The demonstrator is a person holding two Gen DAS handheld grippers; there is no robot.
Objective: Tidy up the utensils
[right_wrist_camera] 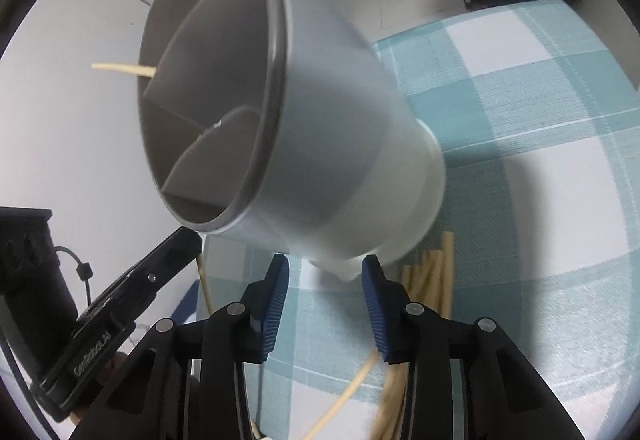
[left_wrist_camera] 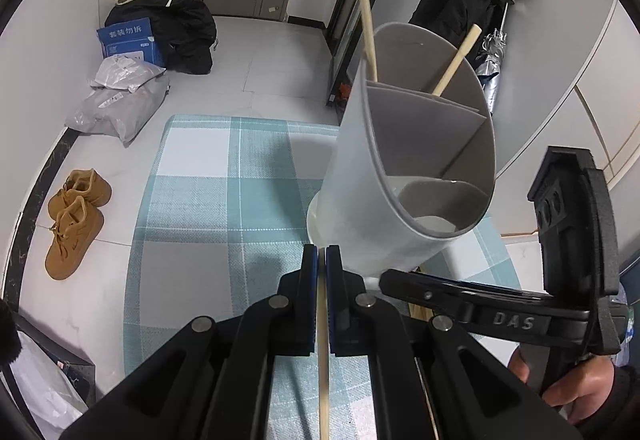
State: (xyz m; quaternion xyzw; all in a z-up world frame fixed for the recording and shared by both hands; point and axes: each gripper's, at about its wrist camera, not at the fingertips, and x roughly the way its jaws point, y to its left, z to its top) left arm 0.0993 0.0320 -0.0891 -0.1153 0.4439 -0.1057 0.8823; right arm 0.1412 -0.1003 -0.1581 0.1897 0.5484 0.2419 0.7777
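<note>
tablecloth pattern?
Teal-and-white plaid tablecloth, clearest in the left wrist view.

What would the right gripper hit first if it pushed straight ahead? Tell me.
Most likely the white base of the grey utensil holder, which sits just beyond the open right gripper. Its blue fingers are not touching it. Depth is hard to judge through the fisheye.
</note>
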